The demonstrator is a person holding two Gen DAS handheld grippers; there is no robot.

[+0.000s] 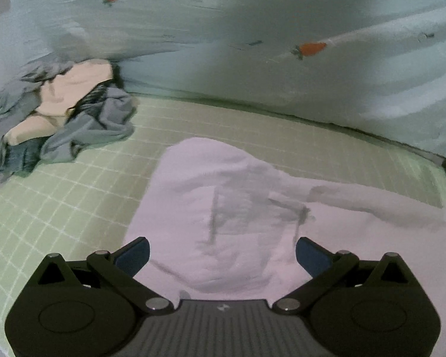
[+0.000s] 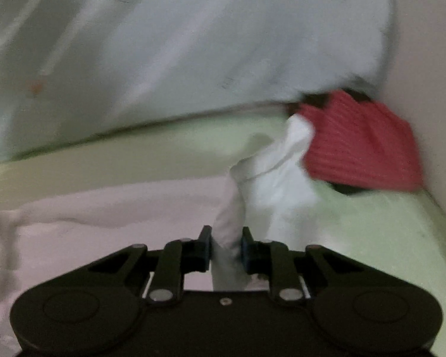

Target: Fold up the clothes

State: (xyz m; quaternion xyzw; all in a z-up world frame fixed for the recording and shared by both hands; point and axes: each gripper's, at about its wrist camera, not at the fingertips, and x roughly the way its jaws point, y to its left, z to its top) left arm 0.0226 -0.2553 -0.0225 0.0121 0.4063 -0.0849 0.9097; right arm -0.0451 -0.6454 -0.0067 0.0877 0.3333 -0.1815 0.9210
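Right hand-held gripper (image 2: 225, 245) pinches blurred garment (image 2: 270, 184).

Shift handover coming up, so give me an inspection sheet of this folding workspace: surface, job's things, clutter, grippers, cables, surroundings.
Surface: green checked sheet, bare around the shirt.
Job's things: white shirt with a faint grey print, spread flat; one sleeve lifted off the sheet.
Clutter: heap of grey and peach clothes at the far left; red knit garment in the far right corner, a dark item under it.
Grippers: left gripper open above the shirt, holding nothing; right gripper shut on the sleeve.
Cables: nothing seen.
Surroundings: pale quilt with carrot prints bunched along the far edge; plain wall at right.
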